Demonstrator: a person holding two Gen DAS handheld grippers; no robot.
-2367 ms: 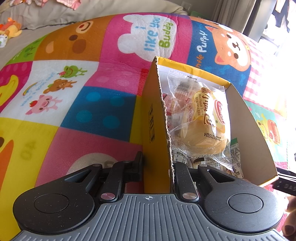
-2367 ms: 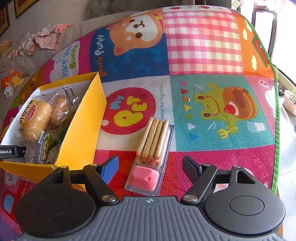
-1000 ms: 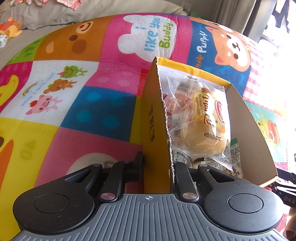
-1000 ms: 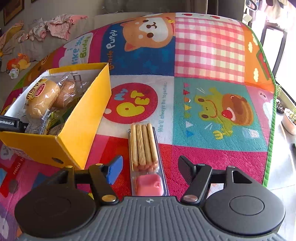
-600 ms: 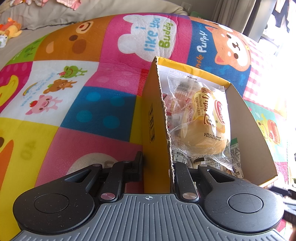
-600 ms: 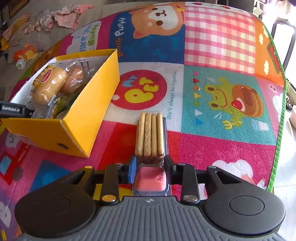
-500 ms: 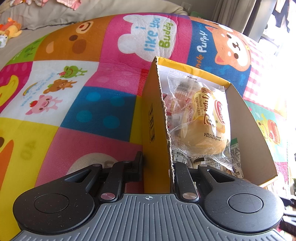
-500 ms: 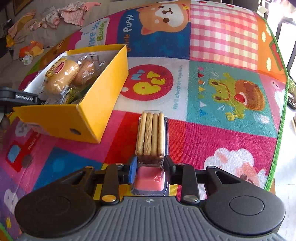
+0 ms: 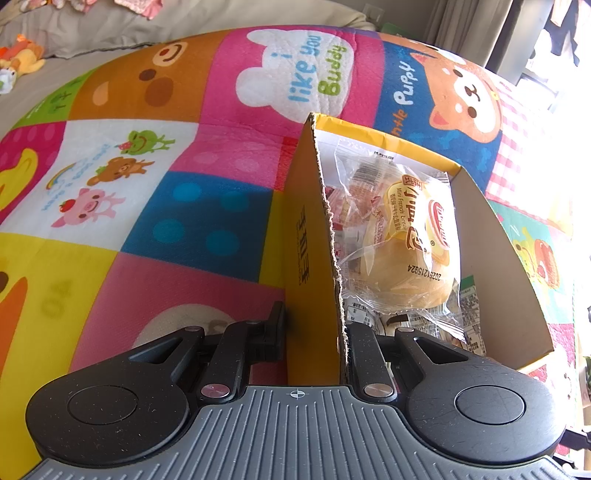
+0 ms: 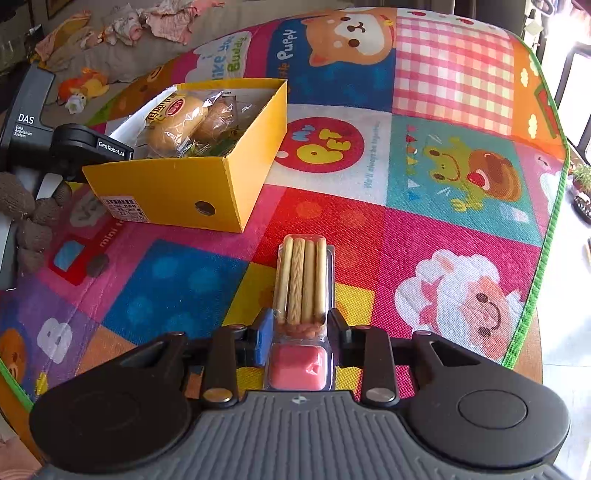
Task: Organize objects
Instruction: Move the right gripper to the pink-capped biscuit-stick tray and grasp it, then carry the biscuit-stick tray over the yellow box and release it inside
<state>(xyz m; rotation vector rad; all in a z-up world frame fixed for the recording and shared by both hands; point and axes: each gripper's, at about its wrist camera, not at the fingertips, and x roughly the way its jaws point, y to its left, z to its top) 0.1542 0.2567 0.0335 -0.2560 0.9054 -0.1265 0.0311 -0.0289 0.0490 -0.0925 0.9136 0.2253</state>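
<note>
A yellow cardboard box [image 10: 173, 188] stands on a colourful play mat and holds wrapped bread buns [image 10: 173, 118] and other snack packs. In the left wrist view my left gripper [image 9: 314, 332] is shut on the box's near wall [image 9: 314, 258], one finger outside and one inside beside the bun pack [image 9: 406, 240]. My right gripper [image 10: 301, 332] is shut on a clear snack tray of biscuit sticks with pink dip [image 10: 301, 280] and holds it above the mat, to the right of the box. The left gripper's body [image 10: 85, 144] shows at the box's far end.
The play mat [image 10: 443, 166] covers the surface; its green edge [image 10: 546, 229] runs along the right, with floor beyond. Soft toys and clothes [image 10: 122, 22] lie on the grey surface behind the mat.
My right gripper closed on the biscuit stick tray and lifted it off the mat, pulling back from the box. My left gripper and the box stayed still.
</note>
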